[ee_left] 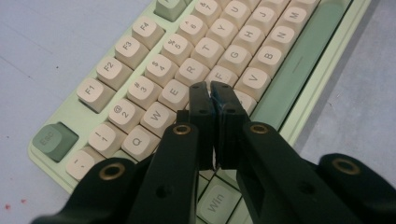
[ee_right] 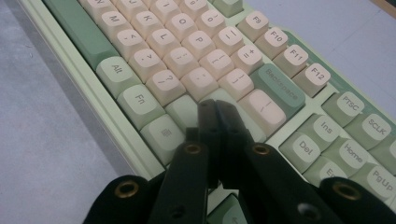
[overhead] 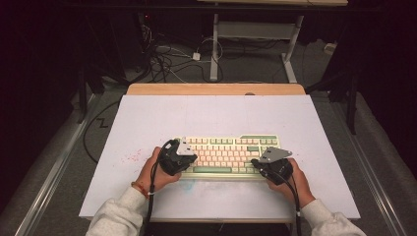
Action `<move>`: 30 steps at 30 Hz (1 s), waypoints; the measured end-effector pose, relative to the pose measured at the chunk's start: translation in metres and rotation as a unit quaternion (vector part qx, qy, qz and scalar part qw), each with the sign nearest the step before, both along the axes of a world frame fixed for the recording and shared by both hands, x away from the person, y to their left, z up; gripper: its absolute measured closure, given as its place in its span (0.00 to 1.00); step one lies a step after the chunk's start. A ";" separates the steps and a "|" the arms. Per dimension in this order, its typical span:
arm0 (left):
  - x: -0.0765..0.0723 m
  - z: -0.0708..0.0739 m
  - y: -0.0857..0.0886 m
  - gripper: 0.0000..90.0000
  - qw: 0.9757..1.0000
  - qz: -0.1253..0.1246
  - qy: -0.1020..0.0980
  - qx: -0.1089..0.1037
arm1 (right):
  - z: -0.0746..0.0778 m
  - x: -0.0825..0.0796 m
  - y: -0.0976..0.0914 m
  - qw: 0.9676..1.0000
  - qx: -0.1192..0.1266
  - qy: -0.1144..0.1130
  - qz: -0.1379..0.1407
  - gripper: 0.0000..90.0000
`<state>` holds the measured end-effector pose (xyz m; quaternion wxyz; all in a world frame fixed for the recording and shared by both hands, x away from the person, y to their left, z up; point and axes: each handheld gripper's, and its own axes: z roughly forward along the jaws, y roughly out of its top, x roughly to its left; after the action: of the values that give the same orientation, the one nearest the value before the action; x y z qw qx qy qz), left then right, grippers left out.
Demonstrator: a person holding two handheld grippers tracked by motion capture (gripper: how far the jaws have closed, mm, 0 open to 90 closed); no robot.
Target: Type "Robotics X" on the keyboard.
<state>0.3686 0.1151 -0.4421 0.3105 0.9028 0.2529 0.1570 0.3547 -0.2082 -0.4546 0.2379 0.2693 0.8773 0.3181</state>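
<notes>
A cream and pale green keyboard point(overhead: 227, 156) lies on the white table top point(overhead: 216, 118), near the front edge. My left gripper point(overhead: 178, 157) hovers over the keyboard's left end; in the left gripper view its jaws are pressed together with nothing between them, and the left gripper point(ee_left: 210, 87) points at the keys near D and F on the keyboard point(ee_left: 187, 70). My right gripper point(overhead: 272, 164) is over the keyboard's right end. In the right gripper view the right gripper point(ee_right: 212, 105), also shut and empty, hangs above the keys right of the Fn key point(ee_right: 138, 99).
A wooden strip point(overhead: 216, 89) runs along the table's far edge. Small red specks point(overhead: 130, 158) dot the table left of the keyboard. Beyond the table stand a desk frame point(overhead: 255, 39) and tangled cables point(overhead: 167, 59) on the floor.
</notes>
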 end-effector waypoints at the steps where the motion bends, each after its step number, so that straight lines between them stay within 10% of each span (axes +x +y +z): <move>1: 0.000 0.000 0.000 0.94 1.000 0.001 -0.001 -0.001 | 0.000 0.000 0.000 1.000 -0.001 0.000 0.000 1.00; 30: -0.002 -0.009 -0.008 0.96 1.000 -0.009 0.003 0.024 | 0.000 -0.001 0.001 1.000 -0.005 -0.003 0.001 1.00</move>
<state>0.3664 0.1068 -0.4508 0.2894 0.9127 0.2420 0.1572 0.3542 -0.2071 -0.4544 0.2414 0.2667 0.8786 0.3142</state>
